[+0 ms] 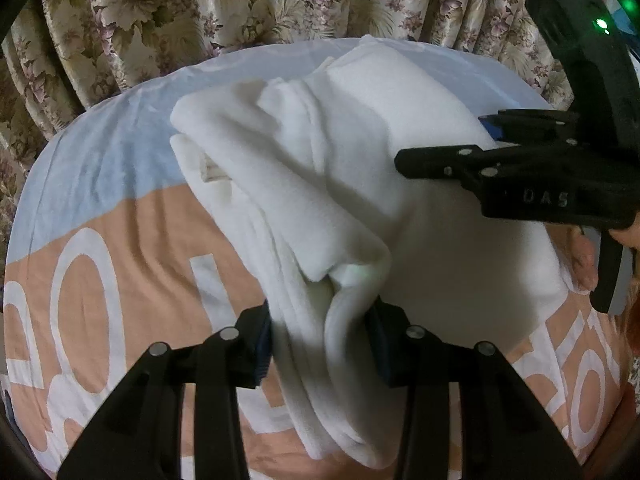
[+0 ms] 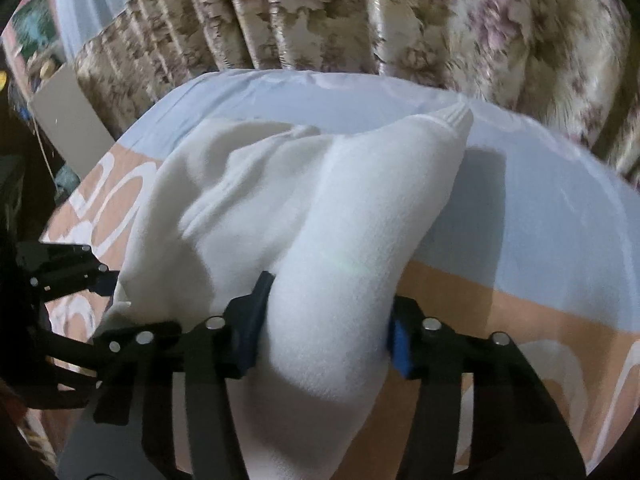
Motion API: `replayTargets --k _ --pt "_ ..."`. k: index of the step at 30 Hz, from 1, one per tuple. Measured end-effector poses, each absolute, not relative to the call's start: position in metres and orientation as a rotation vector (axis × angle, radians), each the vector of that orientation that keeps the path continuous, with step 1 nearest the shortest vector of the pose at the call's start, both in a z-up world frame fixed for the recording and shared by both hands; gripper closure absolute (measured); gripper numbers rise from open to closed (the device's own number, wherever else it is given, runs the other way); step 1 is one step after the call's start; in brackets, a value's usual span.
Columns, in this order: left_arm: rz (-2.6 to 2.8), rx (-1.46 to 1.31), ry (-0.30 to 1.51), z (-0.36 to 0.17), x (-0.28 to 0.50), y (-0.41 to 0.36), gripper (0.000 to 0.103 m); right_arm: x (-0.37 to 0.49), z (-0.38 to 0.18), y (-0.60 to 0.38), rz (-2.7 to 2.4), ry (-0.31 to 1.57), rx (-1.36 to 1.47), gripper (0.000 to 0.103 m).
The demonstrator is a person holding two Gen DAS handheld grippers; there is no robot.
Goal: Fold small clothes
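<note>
The white garment (image 1: 320, 184) lies bunched on the bedsheet (image 1: 120, 240), in front of the floral curtain (image 1: 200, 0). Toward its left end the left gripper (image 1: 320, 344) is clenched on a thick gather of layers; toward its right end the right gripper (image 2: 324, 328) pinches another bulky fold. The risk, as I judge it — inner layers sliding out of either fat bunch, skewing the fold. Legible writing: "OAS" on the right gripper's body; the sheet's big white letters read unclearly.
</note>
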State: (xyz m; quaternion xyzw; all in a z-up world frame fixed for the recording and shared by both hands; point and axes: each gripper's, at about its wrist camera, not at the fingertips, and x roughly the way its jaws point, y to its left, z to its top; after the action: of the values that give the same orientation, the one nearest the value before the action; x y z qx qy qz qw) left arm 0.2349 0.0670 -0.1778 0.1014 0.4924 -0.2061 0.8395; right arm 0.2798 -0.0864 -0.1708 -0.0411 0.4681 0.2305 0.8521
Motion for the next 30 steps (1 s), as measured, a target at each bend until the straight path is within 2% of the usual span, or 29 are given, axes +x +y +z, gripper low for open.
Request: replayTargets --k 5,13,24,30 --pt "-0.412 0.200 1.038 -0.177 0.233 0.067 0.064 0.275 -0.170 -0.082 0.482 0.950 -0.132 0.060" --pt "-0.357 0.190 1.048 -0.168 0.233 0.065 0.075 0.266 -0.164 -0.084 0.477 0.914 -0.131 0.064" --pt "-0.277 0.205 1.000 -0.132 0.216 0.048 0.079 0.237 -0.124 -0.106 0.522 0.809 -0.122 0.066" --pt "-0.260 0.216 0.965 -0.111 0.189 0.013 0.079 0.210 -0.097 -0.136 0.534 0.740 -0.121 0.066"
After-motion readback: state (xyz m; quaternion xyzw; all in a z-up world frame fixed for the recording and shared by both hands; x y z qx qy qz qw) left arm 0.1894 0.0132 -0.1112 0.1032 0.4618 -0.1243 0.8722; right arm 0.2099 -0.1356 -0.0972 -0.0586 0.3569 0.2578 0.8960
